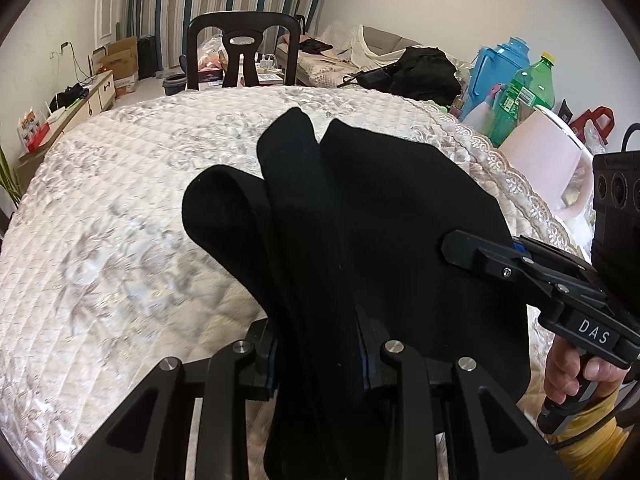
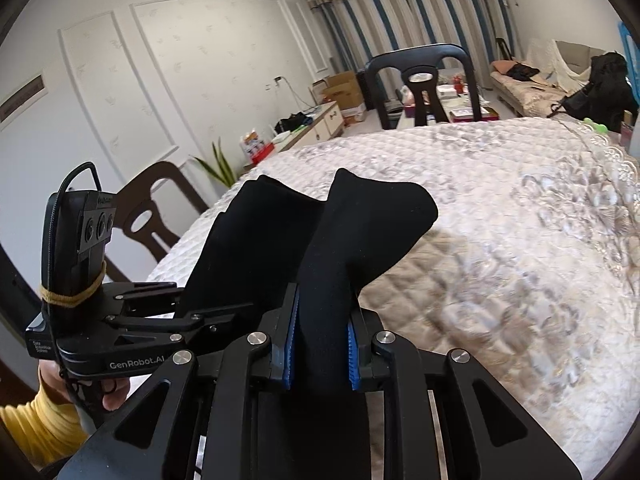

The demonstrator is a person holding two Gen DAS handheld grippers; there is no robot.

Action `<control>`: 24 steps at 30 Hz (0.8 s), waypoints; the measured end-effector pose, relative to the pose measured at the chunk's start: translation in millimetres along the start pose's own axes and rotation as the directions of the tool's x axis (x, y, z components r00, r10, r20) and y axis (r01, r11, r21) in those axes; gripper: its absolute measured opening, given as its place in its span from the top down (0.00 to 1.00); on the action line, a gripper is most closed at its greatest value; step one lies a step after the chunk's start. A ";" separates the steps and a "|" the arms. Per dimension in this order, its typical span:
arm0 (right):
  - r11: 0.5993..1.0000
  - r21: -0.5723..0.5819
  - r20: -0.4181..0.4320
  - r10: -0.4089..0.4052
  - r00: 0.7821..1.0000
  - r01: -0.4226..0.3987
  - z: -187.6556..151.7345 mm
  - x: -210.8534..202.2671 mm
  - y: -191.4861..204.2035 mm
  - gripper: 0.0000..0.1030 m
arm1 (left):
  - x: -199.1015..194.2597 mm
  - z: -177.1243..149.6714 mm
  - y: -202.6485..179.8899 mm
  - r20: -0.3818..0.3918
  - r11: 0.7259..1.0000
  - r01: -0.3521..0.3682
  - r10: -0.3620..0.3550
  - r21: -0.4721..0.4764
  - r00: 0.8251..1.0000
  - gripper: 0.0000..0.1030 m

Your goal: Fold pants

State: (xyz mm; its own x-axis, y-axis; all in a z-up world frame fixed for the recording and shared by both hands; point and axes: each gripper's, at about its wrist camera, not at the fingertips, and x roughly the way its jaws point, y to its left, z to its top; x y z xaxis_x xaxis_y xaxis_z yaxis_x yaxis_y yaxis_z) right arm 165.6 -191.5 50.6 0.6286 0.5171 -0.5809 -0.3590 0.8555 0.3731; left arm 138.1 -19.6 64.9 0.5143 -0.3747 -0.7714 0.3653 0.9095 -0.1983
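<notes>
Claws grip black pants (image 1: 320,280) over quilted bedspread (image 1: 100,260) (chair (image 1: 244,56) bhd).

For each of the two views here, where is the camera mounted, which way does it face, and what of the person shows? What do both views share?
Left wrist view: sits on the left hand-held gripper, looking down its fingers across the quilted table toward a dark chair; the right hand shows.
Right wrist view: sits on the right hand-held gripper, facing the same table and the striped curtains; the left hand and yellow sleeve show.
Shared: the black pants, clamped by both grippers, plus table, chair and curtains.
</notes>
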 end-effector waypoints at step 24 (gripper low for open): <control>0.991 0.020 -0.105 -0.130 0.986 0.132 -5.9 21.7 -40.1 0.71 | 28.5 -8.2 22.2 -0.046 0.999 -0.047 0.047 -0.015 0.998 0.41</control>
State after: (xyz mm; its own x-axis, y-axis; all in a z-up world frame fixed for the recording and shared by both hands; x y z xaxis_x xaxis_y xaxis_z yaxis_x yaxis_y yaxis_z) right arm 189.5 -214.4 18.7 0.5943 0.4016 -0.6968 -0.2589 0.9158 0.3070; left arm 154.5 -8.5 33.5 0.4941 -0.3232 -0.8071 0.3291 0.9288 -0.1705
